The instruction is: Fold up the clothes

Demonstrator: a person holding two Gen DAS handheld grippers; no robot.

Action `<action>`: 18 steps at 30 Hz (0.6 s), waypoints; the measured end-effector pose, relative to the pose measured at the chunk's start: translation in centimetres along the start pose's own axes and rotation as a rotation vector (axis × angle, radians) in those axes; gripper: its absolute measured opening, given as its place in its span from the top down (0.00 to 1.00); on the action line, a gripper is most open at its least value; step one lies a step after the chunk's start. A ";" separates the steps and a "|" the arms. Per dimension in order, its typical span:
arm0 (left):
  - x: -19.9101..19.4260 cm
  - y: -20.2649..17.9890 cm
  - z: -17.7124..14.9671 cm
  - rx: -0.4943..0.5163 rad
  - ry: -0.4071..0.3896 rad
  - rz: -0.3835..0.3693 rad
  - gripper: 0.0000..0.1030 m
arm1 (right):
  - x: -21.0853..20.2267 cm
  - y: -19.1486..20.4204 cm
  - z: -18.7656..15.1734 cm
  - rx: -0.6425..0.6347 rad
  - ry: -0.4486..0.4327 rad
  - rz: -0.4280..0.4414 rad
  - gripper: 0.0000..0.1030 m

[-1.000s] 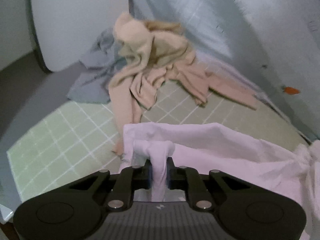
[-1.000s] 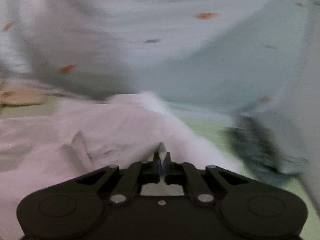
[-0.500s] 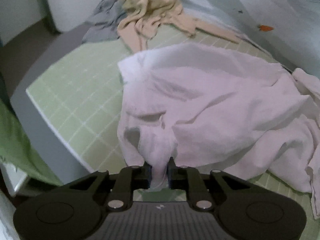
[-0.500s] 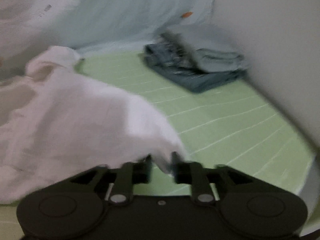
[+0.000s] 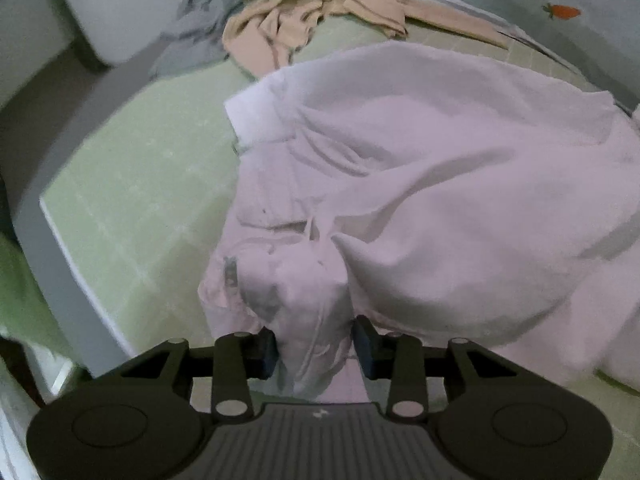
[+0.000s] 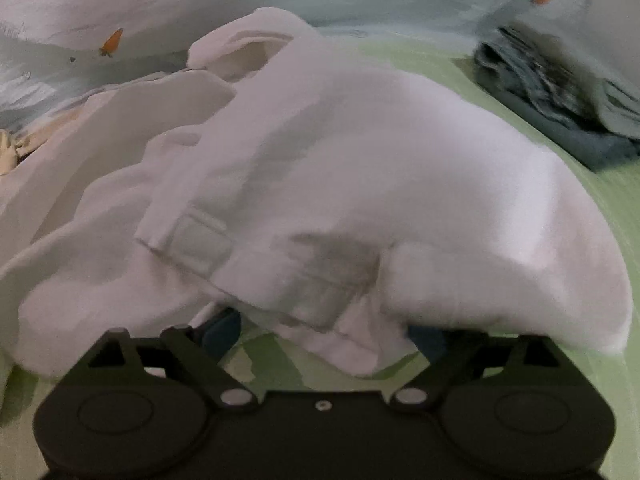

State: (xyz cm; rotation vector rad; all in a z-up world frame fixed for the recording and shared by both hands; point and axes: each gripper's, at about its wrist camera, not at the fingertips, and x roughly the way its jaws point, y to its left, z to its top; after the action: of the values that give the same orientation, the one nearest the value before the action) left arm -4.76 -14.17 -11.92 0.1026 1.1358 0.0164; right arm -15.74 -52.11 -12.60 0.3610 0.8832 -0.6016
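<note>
Now spread apart: left claw (image 5: pixel 314 346), its two blue-padded fingers (image 5: pixel 266 346) standing either side of a bunched fold of the pale pink, crumpled cotton garment (image 5: pixel 420 200), cloth lying loose in the gap rather than pinched. Same garment sprawled wide over the light green checked bed sheet (image 5: pixel 132 200), one squared-off corner lifted toward the far end, the near edge draped down between the claw's fingers. Beyond it, heaped at the far end of the bed: a tangled beige and peach pile of clothes (image 5: pixel 296 12), with a rumpled grey cloth (image 5: pixel 192 36) just beside it on the left. Further right, a pale blue sheet printed with small orange carrots (image 5: pixel 560 10) rising behind the bed.

Likewise wide open: right claw (image 6: pixel 324 338), fingers well apart, gripping nothing. Pink garment (image 6: pixel 320 160) mounded directly ahead, its hem hanging over and partly covering both fingertips, so contact with the pads hard to judge. Possibly a pocket or a stitched placket showing on the near fold, though blur makes that uncertain. Green sheet (image 6: pixel 592 208) visible under and to the right of the mound. At the far right, apart from the pink garment, a folded stack of dark blue-grey clothing (image 6: pixel 560 108) resting on the sheet, blurred. Carrot-print sheet (image 6: pixel 112 40) again across the back.
</note>
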 end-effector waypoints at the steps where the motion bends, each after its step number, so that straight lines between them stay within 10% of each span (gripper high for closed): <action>1: 0.5 0.0 1.1 0.007 -0.014 0.006 0.62 | 0.6 0.7 0.7 -0.004 0.002 0.000 0.11; 18: 14.9 3.7 26.2 -0.086 -0.174 0.102 0.60 | 15.4 25.8 17.2 -0.179 -0.050 0.099 0.10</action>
State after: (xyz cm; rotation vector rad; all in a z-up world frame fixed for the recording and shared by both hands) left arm 25.43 -11.47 -14.09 0.0837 0.9540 0.1446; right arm 18.34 -46.29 -13.50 0.2256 0.8586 -0.4352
